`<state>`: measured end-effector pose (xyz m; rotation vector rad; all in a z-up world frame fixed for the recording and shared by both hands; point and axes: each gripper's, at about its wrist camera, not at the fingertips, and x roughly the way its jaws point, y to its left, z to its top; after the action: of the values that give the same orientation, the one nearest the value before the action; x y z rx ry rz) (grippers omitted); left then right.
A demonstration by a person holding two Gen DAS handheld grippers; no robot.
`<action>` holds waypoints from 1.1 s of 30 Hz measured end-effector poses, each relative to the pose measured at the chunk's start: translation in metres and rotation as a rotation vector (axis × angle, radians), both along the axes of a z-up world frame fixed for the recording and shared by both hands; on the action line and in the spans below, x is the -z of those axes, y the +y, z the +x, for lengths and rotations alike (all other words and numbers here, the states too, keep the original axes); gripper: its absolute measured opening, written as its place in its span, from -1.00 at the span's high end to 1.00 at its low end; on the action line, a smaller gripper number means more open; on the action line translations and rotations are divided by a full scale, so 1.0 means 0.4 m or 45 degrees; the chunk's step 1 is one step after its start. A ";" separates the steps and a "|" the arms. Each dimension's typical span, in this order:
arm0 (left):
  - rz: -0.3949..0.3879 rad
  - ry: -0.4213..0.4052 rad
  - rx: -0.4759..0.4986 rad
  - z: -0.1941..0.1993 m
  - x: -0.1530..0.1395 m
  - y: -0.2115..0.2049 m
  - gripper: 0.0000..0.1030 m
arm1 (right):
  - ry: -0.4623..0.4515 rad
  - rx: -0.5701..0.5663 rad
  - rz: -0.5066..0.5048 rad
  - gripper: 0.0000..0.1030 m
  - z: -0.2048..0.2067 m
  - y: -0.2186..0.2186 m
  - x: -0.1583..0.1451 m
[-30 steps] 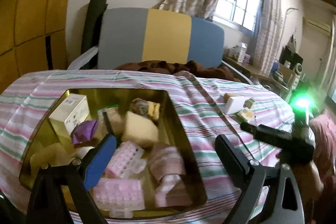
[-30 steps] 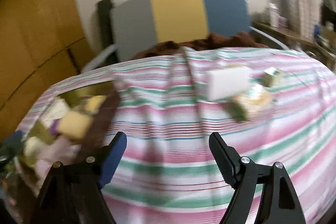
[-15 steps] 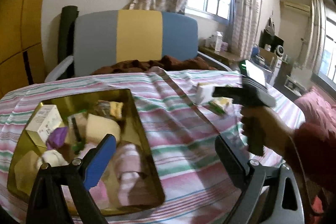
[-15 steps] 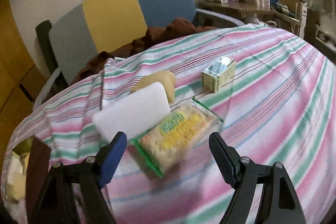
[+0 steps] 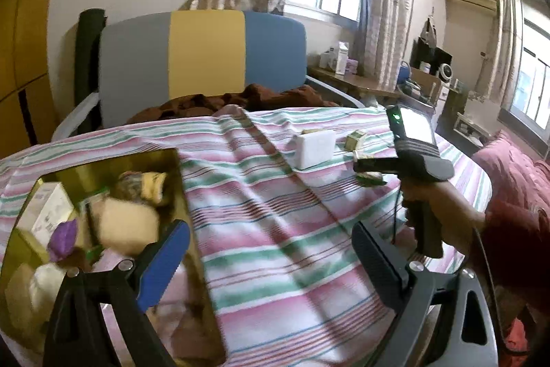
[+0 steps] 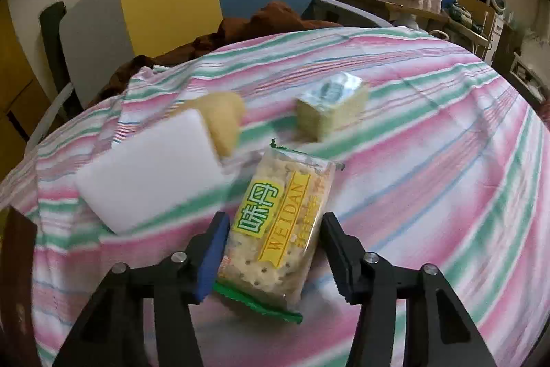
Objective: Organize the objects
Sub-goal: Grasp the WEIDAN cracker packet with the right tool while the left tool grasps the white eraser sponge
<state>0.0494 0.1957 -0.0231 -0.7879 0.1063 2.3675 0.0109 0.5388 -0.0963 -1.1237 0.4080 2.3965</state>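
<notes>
The cracker packet is judged light, brittle inside and slick in its wrapper; it is best taken across its long sides, gently. It lies on the striped cloth, between the closing jaws of the right gripper, not yet pinched. The white sponge is just left. The left gripper is held wide near the gold tin.
</notes>
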 end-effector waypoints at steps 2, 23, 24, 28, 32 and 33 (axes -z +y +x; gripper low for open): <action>0.005 -0.017 0.025 -0.020 0.000 0.034 -0.88 | -0.004 0.002 0.024 -0.03 0.023 0.024 0.001; -0.105 -0.189 0.247 -0.427 0.091 0.523 -0.88 | 0.172 0.023 -0.044 -0.02 0.101 0.100 0.025; -0.097 -0.210 0.301 -0.426 0.099 0.536 -0.88 | 0.176 0.023 -0.047 -0.02 0.102 0.102 0.025; -0.048 -0.241 0.401 -0.385 0.110 0.532 -0.86 | 0.194 0.025 -0.059 -0.01 0.108 0.106 0.028; 0.048 -0.243 0.546 -0.316 0.097 0.498 -0.86 | 0.199 0.028 -0.060 0.00 0.109 0.107 0.029; 0.037 -0.203 0.550 -0.294 0.092 0.490 -0.86 | 0.199 0.028 -0.058 0.00 0.108 0.106 0.028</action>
<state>-0.0682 0.3916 -0.0600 -0.8421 0.1578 1.8908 0.0542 0.5812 -0.1076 -0.9484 0.5263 2.4759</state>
